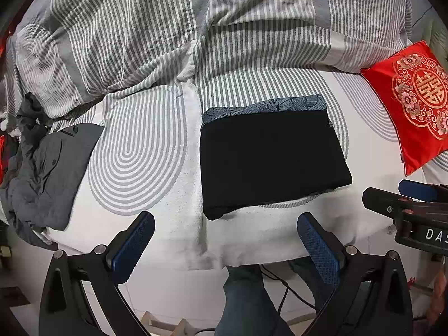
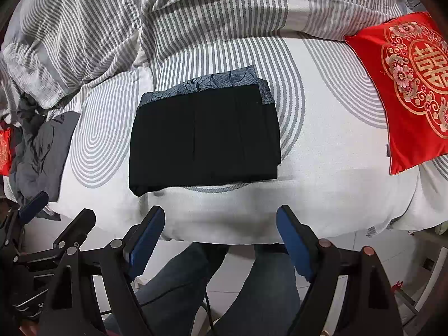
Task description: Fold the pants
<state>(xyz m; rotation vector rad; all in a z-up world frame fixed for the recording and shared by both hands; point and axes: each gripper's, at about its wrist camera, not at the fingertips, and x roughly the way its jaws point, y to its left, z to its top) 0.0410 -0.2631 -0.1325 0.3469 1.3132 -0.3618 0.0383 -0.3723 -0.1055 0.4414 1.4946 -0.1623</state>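
Observation:
Black pants (image 1: 271, 162) (image 2: 204, 140) lie folded into a flat rectangle on the bed, on top of a blue-grey patterned folded cloth (image 1: 266, 105) (image 2: 207, 85) whose far edge sticks out. My left gripper (image 1: 225, 224) hangs open above the bed's near edge, just short of the pants, with nothing between its blue pads. My right gripper (image 2: 221, 218) is open too, empty, over the same edge. In the left wrist view the right gripper (image 1: 400, 196) juts in at the right; the left gripper (image 2: 58, 210) appears at the lower left of the right wrist view.
A striped grey-and-white duvet (image 1: 168, 28) is bunched across the far bed. A red embroidered cushion (image 1: 414, 100) (image 2: 406, 84) lies right of the pants. A crumpled grey garment (image 1: 47, 173) (image 2: 42, 154) sits at the left edge. A person's jeans-clad legs (image 2: 238, 294) stand below.

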